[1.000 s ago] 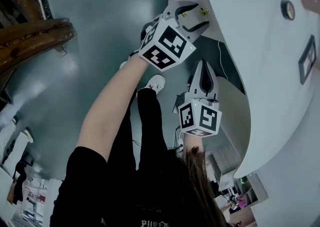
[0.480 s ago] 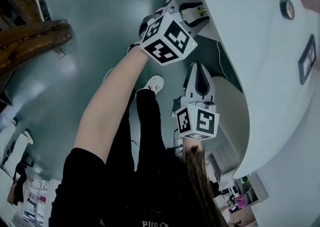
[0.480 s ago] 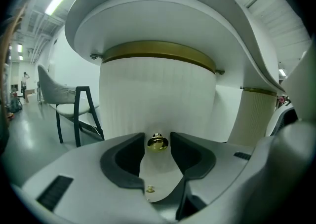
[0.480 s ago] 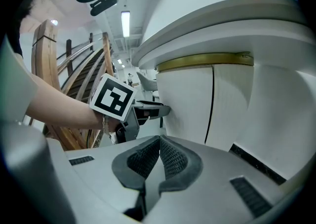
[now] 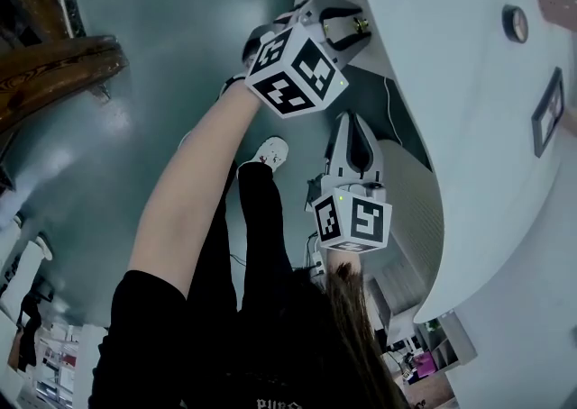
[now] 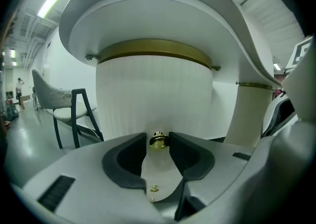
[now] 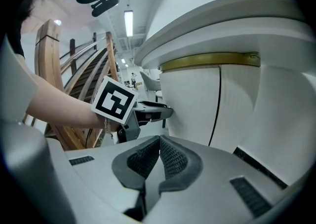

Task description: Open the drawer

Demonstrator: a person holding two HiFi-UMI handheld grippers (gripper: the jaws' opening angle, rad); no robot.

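Left hand-held gripper (image 6: 159,137) just closed on round brass drawer knob (image 6: 158,141), right hand-held gripper (image 7: 159,141), jaws together

knob (image 6: 158,140): shiny brass metal | drawer front (image 6: 153,94): matt white, ribbed | floor (image 5: 180,38): glossy

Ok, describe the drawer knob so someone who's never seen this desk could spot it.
Under the curved white counter, a ribbed white front is topped by a brass band. The knob sits on that front, between the left tool's jaws, which have just been closing. Unlike the long band, it's small, round and gold.
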